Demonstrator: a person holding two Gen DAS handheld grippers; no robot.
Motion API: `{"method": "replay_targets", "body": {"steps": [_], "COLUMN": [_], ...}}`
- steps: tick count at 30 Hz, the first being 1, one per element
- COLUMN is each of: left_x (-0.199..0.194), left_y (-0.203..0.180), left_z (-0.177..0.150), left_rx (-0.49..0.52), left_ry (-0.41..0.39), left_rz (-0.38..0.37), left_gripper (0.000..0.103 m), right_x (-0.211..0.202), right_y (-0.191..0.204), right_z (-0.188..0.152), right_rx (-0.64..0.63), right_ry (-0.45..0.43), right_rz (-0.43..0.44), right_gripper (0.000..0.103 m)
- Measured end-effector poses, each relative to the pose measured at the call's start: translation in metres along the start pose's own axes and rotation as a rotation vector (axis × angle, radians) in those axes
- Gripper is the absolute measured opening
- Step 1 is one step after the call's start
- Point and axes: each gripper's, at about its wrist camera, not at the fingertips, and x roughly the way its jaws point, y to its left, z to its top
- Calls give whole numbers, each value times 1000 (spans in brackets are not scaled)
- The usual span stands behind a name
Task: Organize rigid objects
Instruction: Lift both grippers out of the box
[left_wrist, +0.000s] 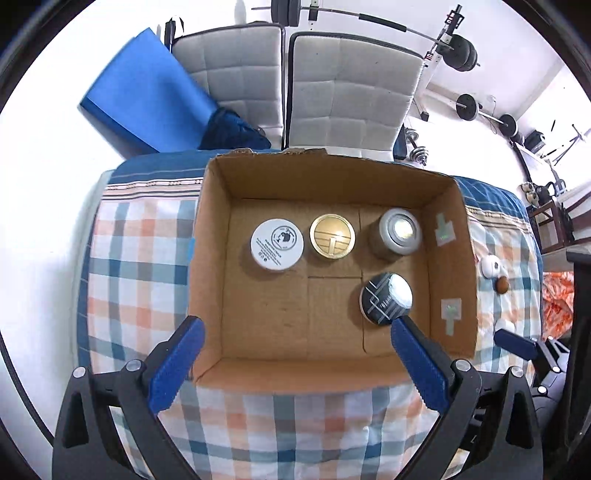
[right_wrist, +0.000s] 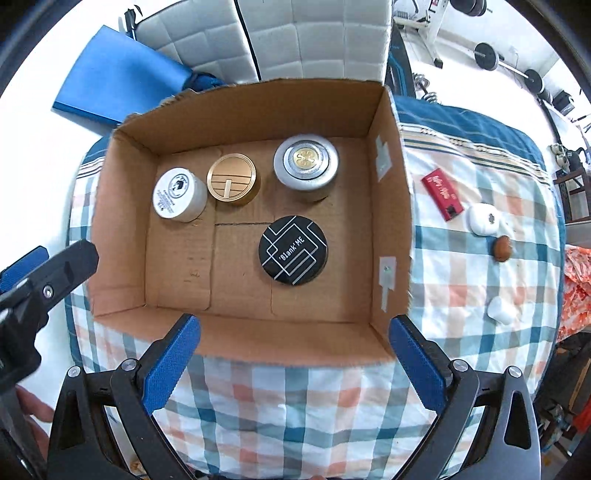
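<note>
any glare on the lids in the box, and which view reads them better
Left wrist view: glare blows out the silver lid and part of the black lid, hiding its lettering. Right wrist view: no glare; the black lid reads "Blank ME". Both views bend the cardboard box edges.

Left gripper (left_wrist: 295, 339) open above cardboard box (left_wrist: 266, 365); four round containers inside.

Two padded chairs (left_wrist: 314, 85), a blue mat (left_wrist: 144, 92) and barbells (left_wrist: 465, 51) stand behind.
</note>
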Motion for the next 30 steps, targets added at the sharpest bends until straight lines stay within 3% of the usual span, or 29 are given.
{"method": "replay_targets", "body": {"steps": [9,17,20,24,30], "left_x": [-40,-56,-56,-41,21], "left_y": [-13,-36,-70,-129,-227], "left_z": [-28,-36,-31,-22,-3], "left_rx": [32,40,75,126,178], "left_ry": [-33,-42,-57,-45,39], "left_rz": [-8,-42,-55,-115,-145], "left_gripper": [103,103,103,103,103], "right_x": [-55,-71,-71,-70,-45], "right_y": [-3,-23,-55,-122,-244], "right_z": [-37,-52,-55,-57,-58], "right_rx": [-15,-1,56,147,343], "right_ry": [-61,-51,-30,-34,23], "right_rz": [39,118,135,57,-21], "right_gripper": [103,103,103,103,103]}}
